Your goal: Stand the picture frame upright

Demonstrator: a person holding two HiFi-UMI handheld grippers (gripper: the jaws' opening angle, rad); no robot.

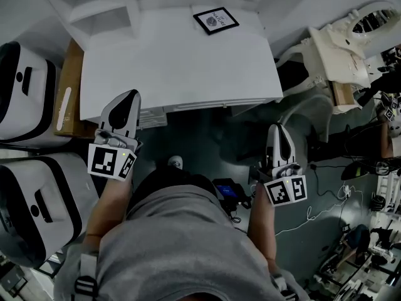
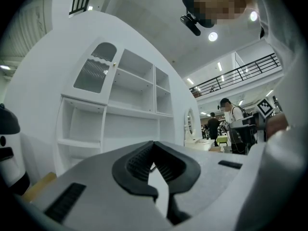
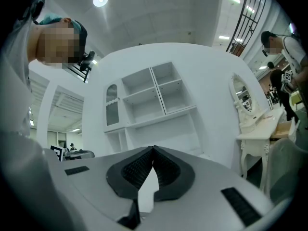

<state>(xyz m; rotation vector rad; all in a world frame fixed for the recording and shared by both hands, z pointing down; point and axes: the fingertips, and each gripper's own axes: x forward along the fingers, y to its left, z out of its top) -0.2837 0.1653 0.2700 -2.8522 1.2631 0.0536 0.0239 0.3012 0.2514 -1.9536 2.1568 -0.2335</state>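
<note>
A small black picture frame (image 1: 215, 20) lies flat on the white table (image 1: 182, 68), near its far edge and right of centre. My left gripper (image 1: 127, 103) hovers at the table's near left corner, jaws shut and empty. My right gripper (image 1: 279, 135) is held below the table's near right corner, over the floor, also shut with nothing in it. Both are far from the frame. In the left gripper view the tips of the left gripper (image 2: 154, 146) meet, and in the right gripper view the tips of the right gripper (image 3: 153, 150) meet; neither view shows the frame.
A white shelf unit (image 1: 100, 5) stands behind the table at the far left. White and black cases (image 1: 25, 93) sit to the left, with a cardboard box (image 1: 70, 86) beside the table. A white ornate dresser (image 1: 351, 42) and cables (image 1: 326, 199) are on the right.
</note>
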